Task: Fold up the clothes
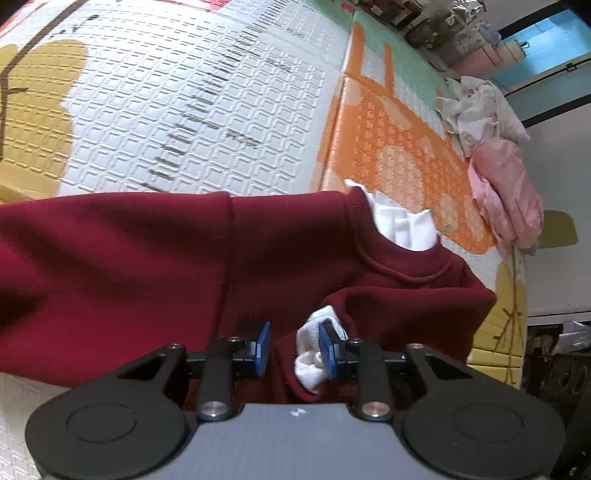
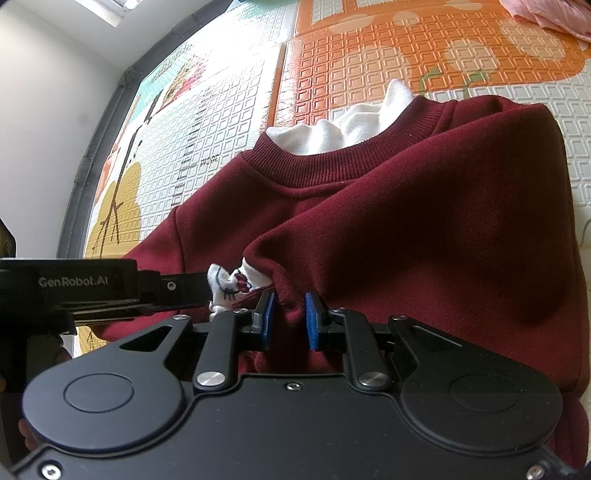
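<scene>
A maroon sweatshirt (image 1: 129,266) with a white inner collar (image 1: 402,225) lies flat on the play mat, neckline facing away from me. My left gripper (image 1: 294,350) is shut on the sleeve cuff (image 1: 310,354), a bunch of maroon and white cloth filling the gap between its blue pads (image 1: 263,349). In the right wrist view the same sweatshirt (image 2: 424,229) fills the middle. There my right gripper (image 2: 290,320) is shut on a raised fold of maroon cloth. The left gripper (image 2: 207,291) reaches in from the left edge, holding the white embroidered cuff (image 2: 231,286) beside that fold.
The padded play mat (image 1: 184,110) has white, orange and yellow panels. A pile of white and pink clothes (image 1: 495,155) lies at its far right edge. A grey border and white wall (image 2: 44,129) run along the left in the right wrist view. Furniture and clutter stand beyond the mat (image 1: 461,33).
</scene>
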The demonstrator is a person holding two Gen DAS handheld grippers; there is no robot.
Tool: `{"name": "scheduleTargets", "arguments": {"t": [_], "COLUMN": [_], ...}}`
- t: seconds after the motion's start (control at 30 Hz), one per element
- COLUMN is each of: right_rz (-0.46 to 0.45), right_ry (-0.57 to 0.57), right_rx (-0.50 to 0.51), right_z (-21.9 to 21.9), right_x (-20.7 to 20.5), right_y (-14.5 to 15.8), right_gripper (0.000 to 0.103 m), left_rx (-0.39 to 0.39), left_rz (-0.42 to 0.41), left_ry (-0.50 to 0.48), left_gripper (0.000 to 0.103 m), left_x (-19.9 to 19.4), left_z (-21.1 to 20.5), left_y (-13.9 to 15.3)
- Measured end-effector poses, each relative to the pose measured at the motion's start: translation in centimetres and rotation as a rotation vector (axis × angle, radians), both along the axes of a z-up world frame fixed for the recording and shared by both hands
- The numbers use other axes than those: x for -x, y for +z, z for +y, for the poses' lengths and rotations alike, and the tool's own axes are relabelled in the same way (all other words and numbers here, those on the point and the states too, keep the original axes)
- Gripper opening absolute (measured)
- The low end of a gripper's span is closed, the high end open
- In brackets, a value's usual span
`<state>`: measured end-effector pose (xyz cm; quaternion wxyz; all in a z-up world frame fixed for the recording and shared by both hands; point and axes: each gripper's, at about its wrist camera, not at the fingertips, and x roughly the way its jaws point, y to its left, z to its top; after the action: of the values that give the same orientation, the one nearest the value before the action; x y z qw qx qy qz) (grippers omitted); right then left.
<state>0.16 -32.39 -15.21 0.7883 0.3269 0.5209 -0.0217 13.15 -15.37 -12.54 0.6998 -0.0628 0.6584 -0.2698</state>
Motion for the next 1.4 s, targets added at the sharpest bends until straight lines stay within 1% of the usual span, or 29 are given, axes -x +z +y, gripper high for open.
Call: {"name": "scheduleTargets", "arguments": {"t": [0.03,0.1,0.13,0.23,0.33,0.5,0.53,0.63,0.73,0.8,0.87,1.03,1.13,1.3,1.4], "right_rz": [0.000,0.000,0.000,0.000,0.001,0.002,0.002,0.001,0.007,-0.005,-0.028,-0.085,-0.111,-0.160,-0.152], "right_ry": [-0.001,-0.002,-0.002,-0.002,-0.002,-0.004,-0.004,0.005,-0.012,-0.015,0.004,0.052,0.076,0.092,0.131], "right_rx": [-0.001,-0.001,-0.001,-0.001,-0.002,-0.003,-0.003,-0.002,-0.019,-0.024,-0.014,0.012,0.026,0.011,0.025], "right_z": [0.0,0.0,0.0,0.0,0.0,0.0,0.0,0.0,-0.2,-0.2,0.2,1.3,1.9,2.5,3.2], "right_x": [0.0,0.0,0.0,0.0,0.0,0.0,0.0,-0.1,-0.1,-0.1,-0.2,-0.4,-0.5,-0.3,-0.6], "right_y": [0.0,0.0,0.0,0.0,0.0,0.0,0.0,0.0,0.3,1.0,1.9,4.1,5.1,6.5,7.0], "right_gripper": [0.016,0.016,0.016,0.016,0.016,0.016,0.016,0.016,0.018,0.020,0.020,0.023,0.024,0.024,0.023], "left_rx": [-0.002,0.000,0.006,-0.022,-0.046,-0.147,-0.138,-0.077,-0.059,-0.036,-0.012,-0.003,0.027,0.069,0.067], "left_rz": [-0.003,-0.006,-0.006,-0.032,-0.035,-0.080,-0.072,-0.038,-0.037,-0.024,-0.013,-0.004,0.011,0.027,0.032], "left_ry": [-0.001,-0.005,-0.009,-0.029,-0.039,-0.063,-0.056,-0.038,-0.029,-0.022,-0.015,-0.009,-0.002,-0.001,-0.005], "left_gripper": [0.029,0.021,0.013,0.008,0.006,0.005,0.005,0.006,0.008,0.010,0.011,0.011,0.011,0.011,0.011], "left_x": [0.0,0.1,0.2,0.4,0.4,0.4,0.2,-0.1,-0.1,-0.1,-0.1,-0.1,-0.2,-0.2,-0.3], "left_z": [-0.2,-0.4,-0.4,-0.6,-0.4,0.3,0.6,1.5,1.7,1.8,1.9,1.6,1.6,1.7,1.4], "left_y": [0.0,-0.1,-0.1,0.2,0.1,0.2,0.1,0.3,0.7,0.8,0.9,0.7,0.8,1.0,1.0]}}
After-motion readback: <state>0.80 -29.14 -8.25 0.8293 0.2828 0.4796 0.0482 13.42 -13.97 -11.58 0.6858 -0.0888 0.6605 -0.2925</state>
